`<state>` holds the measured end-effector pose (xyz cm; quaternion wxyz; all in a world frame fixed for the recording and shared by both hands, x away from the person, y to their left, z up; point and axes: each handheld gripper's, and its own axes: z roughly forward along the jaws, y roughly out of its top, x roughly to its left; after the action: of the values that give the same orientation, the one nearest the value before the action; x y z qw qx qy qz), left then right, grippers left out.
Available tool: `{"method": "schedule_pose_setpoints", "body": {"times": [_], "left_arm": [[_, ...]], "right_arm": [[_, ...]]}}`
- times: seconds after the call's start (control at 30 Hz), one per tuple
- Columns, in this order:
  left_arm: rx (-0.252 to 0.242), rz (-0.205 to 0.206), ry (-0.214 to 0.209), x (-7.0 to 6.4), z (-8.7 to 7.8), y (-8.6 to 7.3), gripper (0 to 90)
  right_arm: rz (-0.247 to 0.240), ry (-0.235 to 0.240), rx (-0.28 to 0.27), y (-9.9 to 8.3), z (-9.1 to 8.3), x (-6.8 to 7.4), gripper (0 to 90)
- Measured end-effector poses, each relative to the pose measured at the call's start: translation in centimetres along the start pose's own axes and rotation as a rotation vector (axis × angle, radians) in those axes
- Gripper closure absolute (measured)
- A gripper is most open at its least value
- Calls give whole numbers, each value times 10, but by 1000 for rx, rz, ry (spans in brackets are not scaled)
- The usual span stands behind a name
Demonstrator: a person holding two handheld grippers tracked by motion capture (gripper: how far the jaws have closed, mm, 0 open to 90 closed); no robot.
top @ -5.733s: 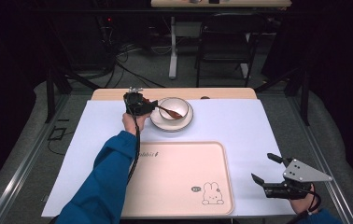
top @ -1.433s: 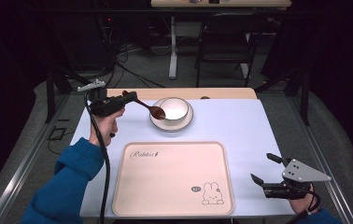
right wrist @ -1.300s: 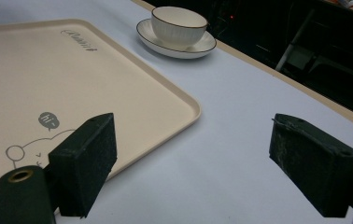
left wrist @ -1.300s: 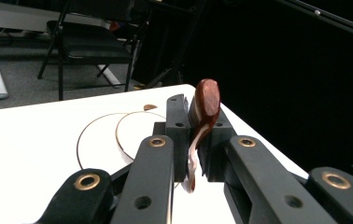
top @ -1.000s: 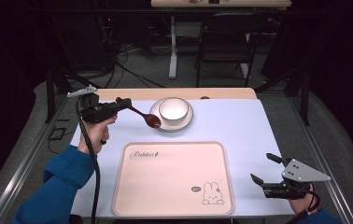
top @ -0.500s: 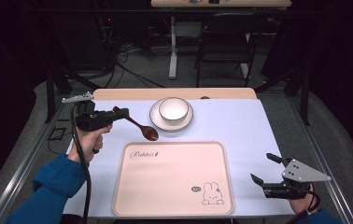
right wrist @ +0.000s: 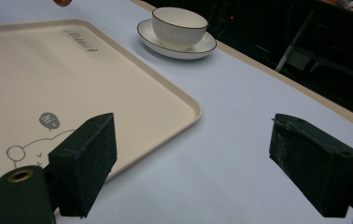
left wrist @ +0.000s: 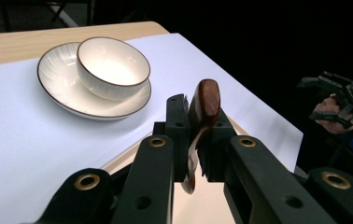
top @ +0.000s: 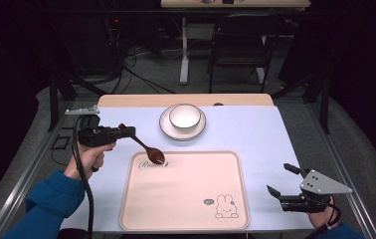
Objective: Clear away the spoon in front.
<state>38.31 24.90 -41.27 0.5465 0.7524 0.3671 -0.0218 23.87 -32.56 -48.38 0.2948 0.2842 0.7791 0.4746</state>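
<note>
My left gripper (top: 126, 132) is shut on the handle of a brown wooden spoon (top: 148, 149), left of the saucer. The spoon slants down, and its bowl hangs over the far left corner of the cream tray (top: 176, 199). In the left gripper view the spoon (left wrist: 203, 105) stands edge-on between the jaws. A white bowl (top: 185, 117) sits on a white saucer (top: 166, 127) behind the tray. My right gripper (top: 277, 178) stands open near the table's front right, just right of the tray, with nothing between its jaws (right wrist: 193, 163).
The tray (right wrist: 72, 84) carries a rabbit drawing near its front right corner. A white mat (top: 255, 139) covers the table, with the wooden edge (top: 136, 100) at the back. Dark floor, cables and chair legs lie beyond.
My left gripper has carried the spoon away from the bowl, leftward and toward the person, and tipped its bowl end down over the tray corner. The right gripper has not moved.
</note>
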Motion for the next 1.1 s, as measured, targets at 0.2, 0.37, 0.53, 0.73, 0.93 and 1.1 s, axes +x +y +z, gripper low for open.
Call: {"method": "schedule_pose_setpoints", "body": {"times": [0.2,0.37,0.53,0.73,0.93,1.1], "left_arm": [[33,3,-17,1,0,-2,839],[60,10,-38,0,1,-4,839],[96,22,-66,-1,1,-5,839],[138,27,-86,0,3,-8,839],[185,18,-105,5,5,-12,839],[212,15,-109,8,7,-16,838]], "right_arm": [[0,0,0,0,0,0,141],[-2,2,2,0,0,0,141],[-2,1,2,0,0,0,141],[-4,2,2,0,0,0,141],[-4,1,3,0,0,0,142],[-4,1,5,0,0,0,141]]}}
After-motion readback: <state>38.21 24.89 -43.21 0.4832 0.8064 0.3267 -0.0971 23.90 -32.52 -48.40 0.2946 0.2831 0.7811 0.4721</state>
